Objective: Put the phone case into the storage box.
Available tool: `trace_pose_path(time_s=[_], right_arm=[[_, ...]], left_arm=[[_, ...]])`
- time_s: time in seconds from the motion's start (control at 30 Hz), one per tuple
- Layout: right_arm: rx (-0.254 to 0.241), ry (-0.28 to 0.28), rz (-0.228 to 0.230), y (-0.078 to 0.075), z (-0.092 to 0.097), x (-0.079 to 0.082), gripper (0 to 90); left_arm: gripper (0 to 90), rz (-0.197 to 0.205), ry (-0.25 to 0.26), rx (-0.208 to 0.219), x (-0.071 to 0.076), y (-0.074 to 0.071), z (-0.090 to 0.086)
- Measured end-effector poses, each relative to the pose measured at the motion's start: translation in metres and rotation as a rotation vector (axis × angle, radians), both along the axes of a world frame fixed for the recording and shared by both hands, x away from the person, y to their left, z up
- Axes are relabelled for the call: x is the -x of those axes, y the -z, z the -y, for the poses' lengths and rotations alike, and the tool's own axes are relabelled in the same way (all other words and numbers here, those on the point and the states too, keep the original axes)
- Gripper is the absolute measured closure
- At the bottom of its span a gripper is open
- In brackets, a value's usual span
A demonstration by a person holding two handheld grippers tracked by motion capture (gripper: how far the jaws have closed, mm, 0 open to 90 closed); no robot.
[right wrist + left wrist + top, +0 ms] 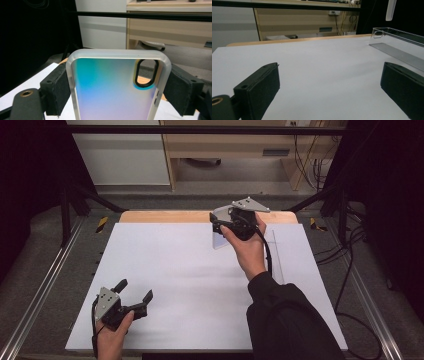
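Right gripper (218, 227): held raised over the far right part of the white table sheet (170, 275), near the wooden table edge (165, 216). Its two black jaws are clamped on the long sides of a phone case (112, 87), one pad pressed to each side. In the right gripper view the case stands upright between the pads, its frosted translucent rim uppermost. The back panel shows an iridescent tint running from teal to pale violet. An oval camera cutout (146, 73) sits at the upper right corner of the case. In the high view the case (218, 240) appears as a pale panel hanging below the gripper, clear of the sheet. The person's right hand (247, 247) wraps the gripper body, with the dark sleeve (287, 320) behind it.

Left gripper (134, 296): low at the near left corner of the sheet, held by the left hand (112, 337). Its jaws stand wide apart, and the left gripper view shows bare white sheet between the two pads (263, 90). Nothing is held.

Other items: a clear acrylic stand (398, 33) with a long flat base lies along the right side of the sheet. In the high view it reads as a faint transparent strip (277, 255) just right of the right hand. Whether the strip touches the case cannot be told.
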State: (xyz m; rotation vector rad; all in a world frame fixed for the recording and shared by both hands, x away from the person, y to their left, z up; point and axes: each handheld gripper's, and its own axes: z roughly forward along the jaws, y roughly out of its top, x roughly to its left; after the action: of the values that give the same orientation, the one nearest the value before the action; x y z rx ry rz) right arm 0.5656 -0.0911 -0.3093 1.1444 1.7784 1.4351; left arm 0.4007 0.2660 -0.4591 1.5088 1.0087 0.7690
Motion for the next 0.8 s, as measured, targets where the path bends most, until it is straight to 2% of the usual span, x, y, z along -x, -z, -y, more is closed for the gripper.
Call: trace_pose_path(time_s=[0.23,0.33,0.5,0.8], right_arm=[[0.017,0.046,0.012,-0.002,0.017,-0.008,17.6],[0.02,0.057,0.014,-0.003,0.022,-0.009,17.6],[0.032,0.102,0.019,-0.004,0.039,-0.012,17.6],[0.049,0.161,0.029,-0.002,0.059,-0.021,17.6]], left_arm=[[2.0,-0.002,0.005,0.0,0.0,0.001,0.0],[2.0,-0.007,0.006,0.015,0.0,0.002,0.0],[2.1,-0.011,0.008,0.014,-0.002,0.003,0.0],[2.2,-0.013,0.013,0.011,-0.003,0.004,0.0]])
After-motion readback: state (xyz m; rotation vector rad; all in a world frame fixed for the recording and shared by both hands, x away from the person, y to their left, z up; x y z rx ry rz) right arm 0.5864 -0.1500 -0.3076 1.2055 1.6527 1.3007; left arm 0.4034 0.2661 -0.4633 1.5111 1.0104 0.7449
